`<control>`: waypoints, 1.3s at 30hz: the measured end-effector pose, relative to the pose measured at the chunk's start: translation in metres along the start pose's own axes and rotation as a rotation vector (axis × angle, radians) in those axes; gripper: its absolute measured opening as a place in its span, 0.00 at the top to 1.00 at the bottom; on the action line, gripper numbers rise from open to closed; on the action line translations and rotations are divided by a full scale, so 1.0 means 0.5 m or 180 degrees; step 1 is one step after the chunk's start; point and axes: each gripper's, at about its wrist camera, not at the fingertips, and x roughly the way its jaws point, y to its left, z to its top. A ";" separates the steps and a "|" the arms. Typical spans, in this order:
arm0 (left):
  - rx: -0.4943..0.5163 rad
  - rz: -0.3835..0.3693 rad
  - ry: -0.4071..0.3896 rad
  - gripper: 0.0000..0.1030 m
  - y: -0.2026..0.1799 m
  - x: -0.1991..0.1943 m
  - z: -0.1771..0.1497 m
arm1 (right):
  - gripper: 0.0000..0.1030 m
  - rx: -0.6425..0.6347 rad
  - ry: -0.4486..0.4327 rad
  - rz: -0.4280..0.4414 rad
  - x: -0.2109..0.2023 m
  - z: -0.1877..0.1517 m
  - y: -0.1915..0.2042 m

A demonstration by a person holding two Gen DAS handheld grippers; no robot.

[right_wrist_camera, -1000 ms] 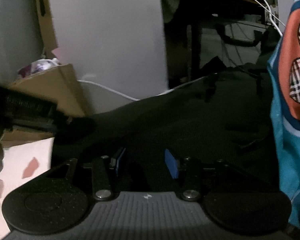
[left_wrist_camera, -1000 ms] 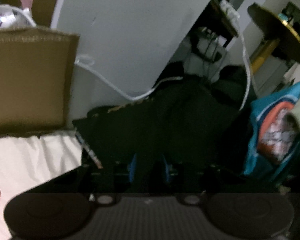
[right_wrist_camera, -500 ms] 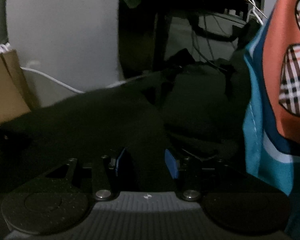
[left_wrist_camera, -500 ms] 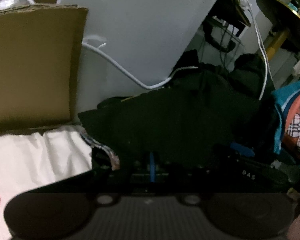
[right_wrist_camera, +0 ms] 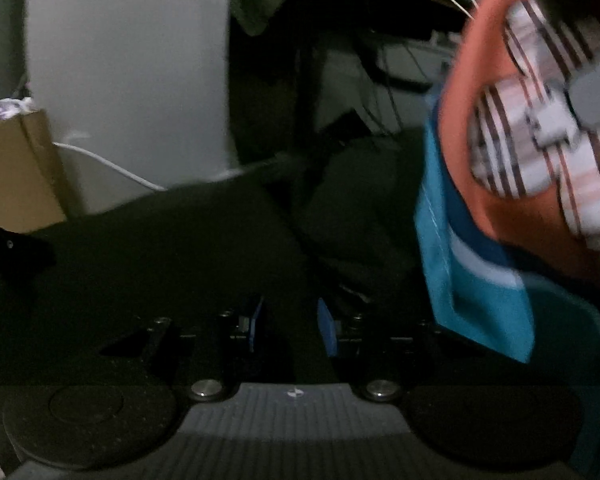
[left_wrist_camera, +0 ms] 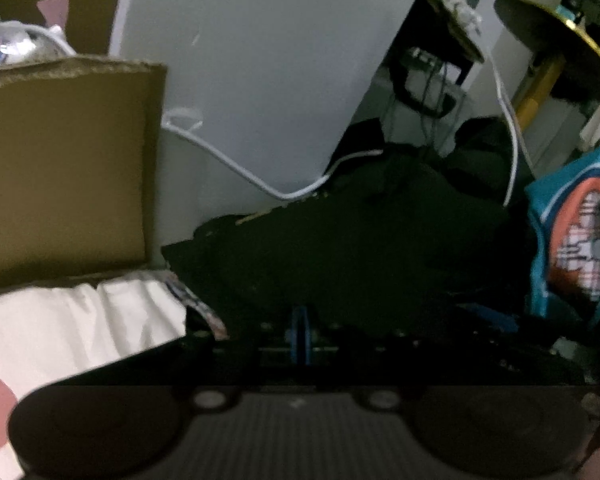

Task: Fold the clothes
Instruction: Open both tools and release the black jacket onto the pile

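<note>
A black garment (left_wrist_camera: 360, 240) lies crumpled across the middle of both views, also seen as a dark mass (right_wrist_camera: 172, 248) in the right wrist view. My left gripper (left_wrist_camera: 300, 334) is shut, its blue pads pressed together on the garment's near edge. My right gripper (right_wrist_camera: 291, 328) is closing with a fold of the black cloth between its blue pads (right_wrist_camera: 327, 332); a gap still shows. A teal cloth with an orange and plaid print (right_wrist_camera: 500, 208) hangs close on its right, and shows at the right edge (left_wrist_camera: 568, 240) of the left wrist view.
A cardboard box (left_wrist_camera: 60, 168) stands at the left against a white panel (left_wrist_camera: 260, 60). A white cable (left_wrist_camera: 240, 164) trails over the garment's far edge. White bedding (left_wrist_camera: 60, 328) lies at lower left. A round gold-rimmed table (left_wrist_camera: 560, 48) and dark furniture stand behind.
The left gripper's pads closed together on the black cloth. The right gripper swung rightward toward the teal cloth and its pads drew nearer each other.
</note>
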 end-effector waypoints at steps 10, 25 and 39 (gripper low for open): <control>0.0126 0.0015 0.0015 0.93 -0.015 -0.023 -0.058 | 0.64 0.0015 0.0108 0.0315 -0.008 -0.040 0.031; 0.0266 0.0159 0.0054 0.97 -0.010 -0.022 -0.071 | 0.59 -0.0173 0.0451 0.0085 -0.076 -0.140 -0.040; -0.0155 0.0207 0.0193 0.47 -0.023 -0.114 -0.089 | 0.58 0.0093 0.0600 0.0105 -0.141 -0.114 -0.045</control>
